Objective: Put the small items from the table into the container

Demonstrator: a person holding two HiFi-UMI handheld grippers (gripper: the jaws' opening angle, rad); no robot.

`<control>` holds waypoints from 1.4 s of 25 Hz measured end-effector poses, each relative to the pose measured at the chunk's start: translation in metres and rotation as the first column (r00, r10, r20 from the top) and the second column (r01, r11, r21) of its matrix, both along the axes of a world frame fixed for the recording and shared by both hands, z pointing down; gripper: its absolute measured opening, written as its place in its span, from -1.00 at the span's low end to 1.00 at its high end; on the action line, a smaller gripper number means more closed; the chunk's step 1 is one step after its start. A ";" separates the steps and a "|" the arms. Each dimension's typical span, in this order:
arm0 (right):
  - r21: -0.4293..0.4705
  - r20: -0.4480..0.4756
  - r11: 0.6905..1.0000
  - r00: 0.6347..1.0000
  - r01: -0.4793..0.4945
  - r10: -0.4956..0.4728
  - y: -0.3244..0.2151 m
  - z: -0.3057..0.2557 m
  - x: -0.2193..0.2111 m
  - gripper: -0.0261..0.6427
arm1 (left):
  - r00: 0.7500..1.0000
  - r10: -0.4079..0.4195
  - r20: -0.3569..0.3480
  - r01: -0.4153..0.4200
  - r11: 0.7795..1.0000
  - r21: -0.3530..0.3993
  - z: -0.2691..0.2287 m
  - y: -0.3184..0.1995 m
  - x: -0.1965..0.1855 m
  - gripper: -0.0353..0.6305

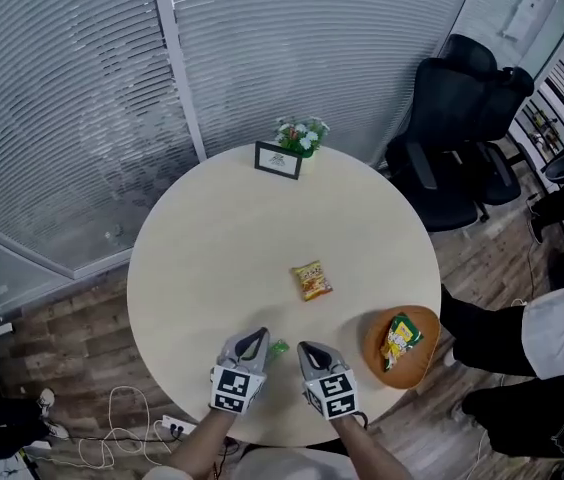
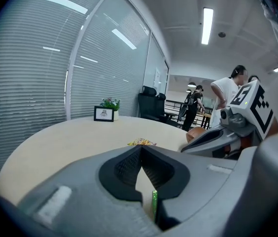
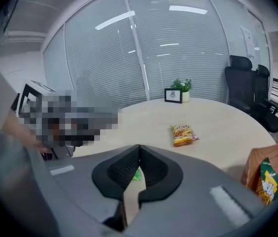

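I've got the round beige table [image 1: 212, 238] filling the head view, with black office chairs [image 1: 462, 118] off its far right. Both my tongs sit at the near edge. The left gripper [image 1: 258, 334] has its tips pressed together with nothing pinched at them. The right gripper [image 1: 305, 347], just to its right, is clamped fully closed and empty too.

On to the orange-brown container [image 1: 417, 368]: it stands on the near right of the table, right of my right tong, with a yellow-and-green packet [image 1: 400, 340] lying in it. An orange snack packet [image 1: 312, 280] lies flat near the table's middle, well apart from the bowl. At the far edge stand a small picture frame [image 1: 277, 160] and a little plant [image 1: 300, 134].

Smallest of all is a green item [image 1: 279, 347], on the tabletop between the two tongs' tips and just beside the left one.
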State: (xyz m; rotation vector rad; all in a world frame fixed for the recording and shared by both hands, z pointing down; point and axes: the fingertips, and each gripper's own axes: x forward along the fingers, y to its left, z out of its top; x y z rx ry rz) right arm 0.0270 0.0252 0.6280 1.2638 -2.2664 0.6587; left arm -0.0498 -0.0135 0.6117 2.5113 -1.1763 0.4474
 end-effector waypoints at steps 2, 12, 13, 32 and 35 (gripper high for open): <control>-0.003 -0.022 1.000 1.000 0.012 -0.012 0.001 0.006 -0.009 -0.91 | 1.000 -0.025 0.002 0.025 1.000 -0.001 0.003 0.002 -0.014 -0.91; -0.069 -0.087 0.982 0.980 0.175 -0.181 0.030 0.046 -0.073 -0.28 | 0.994 -0.110 0.008 0.110 0.993 -0.034 0.015 0.016 -0.061 -0.91; -0.079 -0.101 0.979 0.975 0.190 -0.198 0.034 0.053 -0.079 -0.19 | 0.993 -0.115 0.008 0.115 0.993 -0.039 0.016 0.018 -0.064 -0.91; -0.240 -0.276 0.939 0.910 0.247 -0.309 0.054 0.119 -0.093 -0.11 | 0.990 -0.137 0.027 0.138 0.987 -0.076 0.030 0.041 -0.090 -0.91; -0.235 -0.269 0.939 0.912 0.251 -0.311 0.053 0.116 -0.092 -0.15 | 0.991 -0.131 0.030 0.133 0.988 -0.073 0.026 0.039 -0.087 -0.91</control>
